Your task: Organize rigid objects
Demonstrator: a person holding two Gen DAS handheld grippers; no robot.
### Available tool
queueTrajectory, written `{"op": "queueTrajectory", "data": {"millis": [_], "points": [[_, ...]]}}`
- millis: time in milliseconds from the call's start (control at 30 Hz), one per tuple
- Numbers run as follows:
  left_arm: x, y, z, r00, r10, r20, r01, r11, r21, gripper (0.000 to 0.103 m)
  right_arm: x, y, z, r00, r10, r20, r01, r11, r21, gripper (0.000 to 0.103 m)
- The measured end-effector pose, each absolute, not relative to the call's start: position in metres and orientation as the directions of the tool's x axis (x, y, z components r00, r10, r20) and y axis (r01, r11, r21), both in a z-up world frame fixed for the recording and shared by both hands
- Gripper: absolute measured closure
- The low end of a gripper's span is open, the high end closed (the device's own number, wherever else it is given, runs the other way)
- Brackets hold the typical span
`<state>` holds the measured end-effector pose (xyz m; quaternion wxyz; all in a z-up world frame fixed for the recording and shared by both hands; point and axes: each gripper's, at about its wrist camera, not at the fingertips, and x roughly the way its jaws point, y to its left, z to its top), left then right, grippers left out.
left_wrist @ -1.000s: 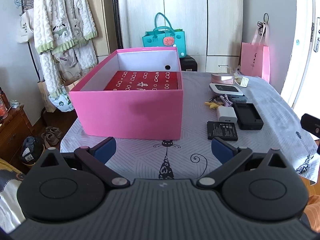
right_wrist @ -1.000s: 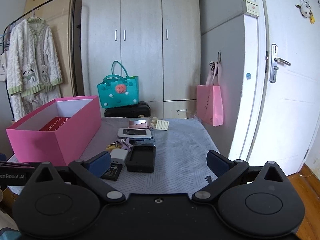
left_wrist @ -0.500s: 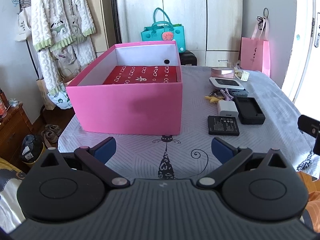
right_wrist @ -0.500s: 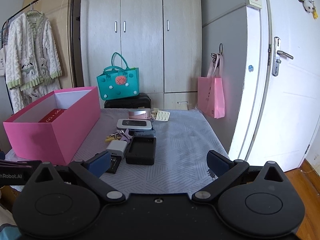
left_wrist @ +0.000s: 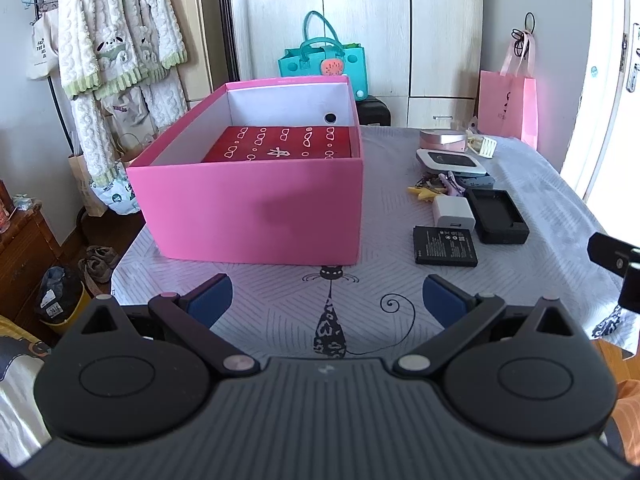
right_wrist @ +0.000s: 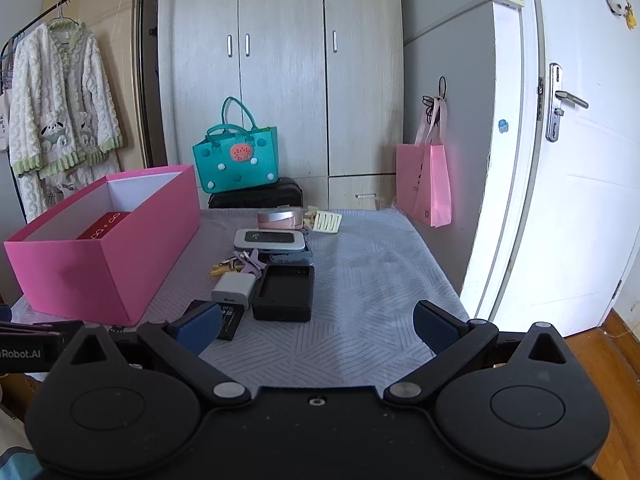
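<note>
An open pink box [left_wrist: 256, 208] [right_wrist: 100, 268] stands on the table's left half with a red patterned box [left_wrist: 280, 148] inside it. To its right lie a flat black battery [left_wrist: 445, 245], a white charger cube [left_wrist: 454, 214] [right_wrist: 234, 288], a black charger cradle [left_wrist: 497, 221] [right_wrist: 285, 293], a white pocket router [left_wrist: 450, 160] [right_wrist: 269, 239], a pink round case [left_wrist: 443, 138] [right_wrist: 280, 218] and some hair clips [left_wrist: 436, 188]. My left gripper [left_wrist: 326, 300] hangs open over the table's near edge, holding nothing. My right gripper [right_wrist: 318, 326] is open too, empty, near the battery [right_wrist: 224, 320].
The table wears a grey cloth [right_wrist: 368, 280] with a cat drawing [left_wrist: 330, 312]. Behind it stand a teal bag [right_wrist: 236, 160], a pink paper bag [right_wrist: 428, 184], wardrobes and a white door [right_wrist: 580, 160]. A robe hangs on a rack [left_wrist: 116, 40] at the left.
Both views have tilted and drifted slightly, so the table contents sit a bit lower and closer in frame. Nothing on the table moved. Both grippers stayed open.
</note>
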<state>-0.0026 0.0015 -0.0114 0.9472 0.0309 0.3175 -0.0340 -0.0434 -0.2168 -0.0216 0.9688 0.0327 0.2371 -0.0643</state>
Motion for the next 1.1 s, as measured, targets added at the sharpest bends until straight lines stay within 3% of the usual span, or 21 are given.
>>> {"op": "queueTrajectory", "data": {"millis": [200,867,1100], "points": [[-0.001,0.003,-0.013,0.79,-0.041,-0.612,0.076,0.997,0.032,0.0,-0.038,-0.219,-0.028,0.851,-0.064,-0.522,0.123,0.989,0.08,0.0],[0.002,0.008,-0.011,0.772,-0.047,-0.634,0.092,0.995,0.039,0.0,-0.031,-0.208,-0.031,0.84,-0.016,-0.542,0.066,0.995,0.072,0.0],[0.001,0.017,0.015,0.715,-0.223,-0.663,0.261,0.965,-0.043,0.0,-0.021,-0.206,-0.029,0.836,-0.034,-0.547,0.068,0.997,0.041,0.0]]}}
